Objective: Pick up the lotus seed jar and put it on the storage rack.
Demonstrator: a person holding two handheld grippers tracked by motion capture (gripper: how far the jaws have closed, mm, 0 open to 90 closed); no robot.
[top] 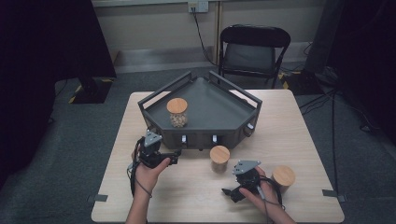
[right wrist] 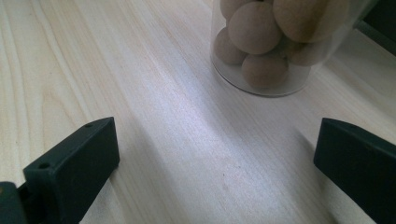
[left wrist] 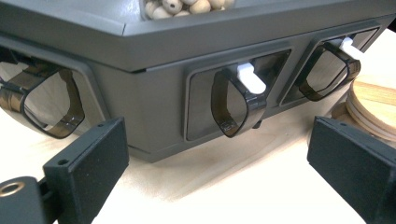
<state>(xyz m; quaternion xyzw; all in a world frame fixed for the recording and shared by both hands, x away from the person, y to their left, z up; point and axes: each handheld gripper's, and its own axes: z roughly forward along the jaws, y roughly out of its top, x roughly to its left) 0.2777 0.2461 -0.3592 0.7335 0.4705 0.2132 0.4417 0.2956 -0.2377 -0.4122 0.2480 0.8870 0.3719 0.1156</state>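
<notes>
Each black hand-held gripper, the left and the right, carries a grey three-cornered plate on top and trails a dark cable past the wrist toward 6 o'clock, its two jaws being flat black blocks with small screw holes.

Pale wood, dark plastic, clear jars

Matt grained table under the right gripper; glossy see-through jar ahead, wooden balls inside; smooth dark tray, shiny smoked plastic loops before the left gripper.
</notes>
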